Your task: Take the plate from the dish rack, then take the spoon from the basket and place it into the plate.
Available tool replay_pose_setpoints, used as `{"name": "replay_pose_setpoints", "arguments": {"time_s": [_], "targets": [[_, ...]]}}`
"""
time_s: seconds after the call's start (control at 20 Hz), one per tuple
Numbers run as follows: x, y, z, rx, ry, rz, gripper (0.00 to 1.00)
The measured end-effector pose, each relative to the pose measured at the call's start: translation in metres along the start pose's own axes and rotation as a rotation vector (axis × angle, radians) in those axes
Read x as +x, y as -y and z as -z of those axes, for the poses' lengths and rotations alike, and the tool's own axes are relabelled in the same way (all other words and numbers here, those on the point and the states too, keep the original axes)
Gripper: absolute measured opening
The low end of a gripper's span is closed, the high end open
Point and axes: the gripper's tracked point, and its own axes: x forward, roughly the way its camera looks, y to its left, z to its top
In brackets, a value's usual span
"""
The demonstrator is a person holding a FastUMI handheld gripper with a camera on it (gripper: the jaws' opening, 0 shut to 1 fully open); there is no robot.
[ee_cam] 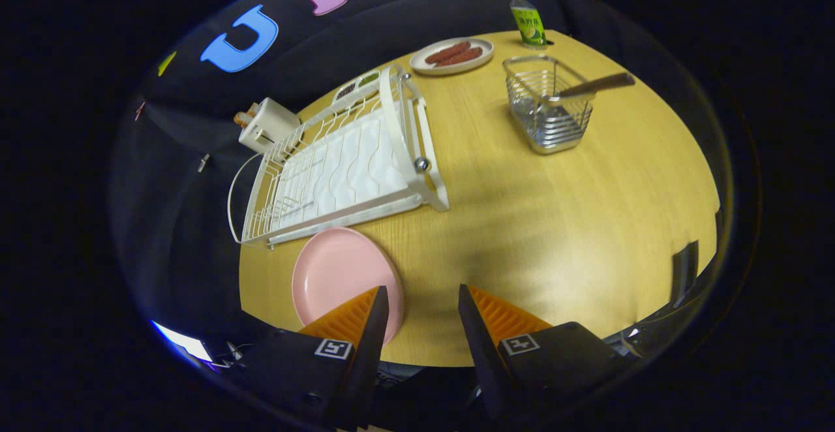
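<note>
Gripper point(421, 301) wide, empty. Pink plate point(336, 275) on table just by left finger, out of rack point(339, 158). Spoon point(590, 86) in basket point(551, 109) well ahead, right — go for handle above rim, lift straight.

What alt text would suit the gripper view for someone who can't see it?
Open tongs hover empty above a wooden table, a pink plate beside the white dish rack. Beyond, a spoon rests in a wire basket.
</note>
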Motion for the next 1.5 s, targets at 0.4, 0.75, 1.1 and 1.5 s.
{"name": "replay_pose_setpoints", "arguments": {"time_s": [0.4, 0.75, 1.1, 1.5], "targets": [[-0.094, 0.082, -0.143, -0.183, 0.376, 0.192, 0.67], [-0.048, 0.148, -0.170, -0.134, 0.339, 0.279, 0.61], [-0.010, 0.153, -0.168, -0.118, 0.284, 0.249, 0.30], [-0.012, 0.122, -0.178, -0.092, 0.283, 0.149, 0.10]]}}
